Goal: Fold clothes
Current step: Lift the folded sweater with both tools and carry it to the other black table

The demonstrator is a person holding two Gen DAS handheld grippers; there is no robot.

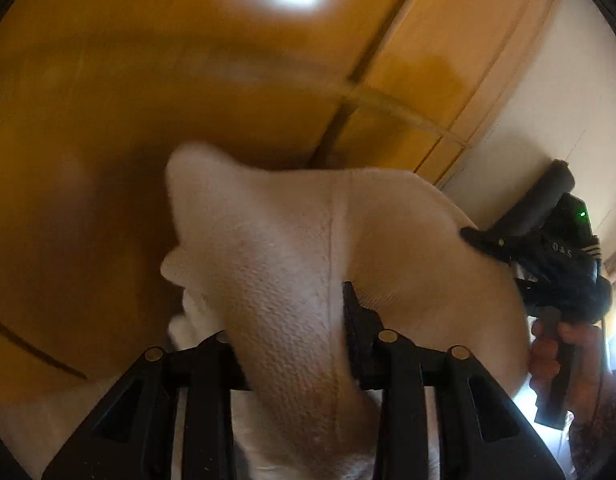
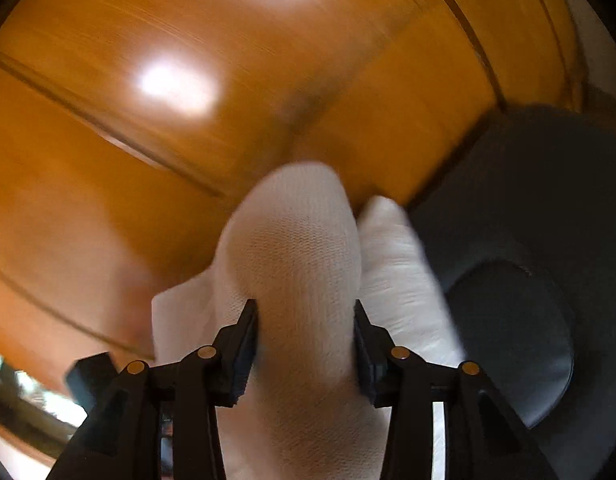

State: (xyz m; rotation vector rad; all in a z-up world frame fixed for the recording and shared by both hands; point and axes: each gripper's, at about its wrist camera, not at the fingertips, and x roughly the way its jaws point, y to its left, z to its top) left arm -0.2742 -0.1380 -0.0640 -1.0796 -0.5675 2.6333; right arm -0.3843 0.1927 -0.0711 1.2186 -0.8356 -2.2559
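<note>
- Left gripper (image 1: 292,344): jaws narrow, clamped on a bunched fold of the white garment (image 1: 276,280). Cloth spills over the fingers and hides most of the left finger; the right finger (image 1: 353,320) shows dark against the fabric.
- Garment is a white textured knit with a seam line running down the fold. It is lifted off the surface, and its top edge rises to a rounded peak above the left jaws.
- Right gripper (image 2: 306,344): jaws narrow, pinching a rounded bulge of the same white garment (image 2: 300,248), fingers pressed into either side of it. A second lobe of cloth sticks out just right of the jaws, and a flat flap hangs at the left.
- In the left wrist view the right gripper (image 1: 475,240) grips the garment's far right edge, with a hand (image 1: 547,356) on its handle.
- Orange-brown wooden surface (image 2: 128,140) with dark groove lines fills the background in both views, blurred; open room to the left and above the cloth.
- Dark grey round cushioned object (image 2: 527,260) sits to the right, near the right-hand lobe; whether they touch, cannot tell.
- Pale wall (image 1: 547,100) at far right.
</note>
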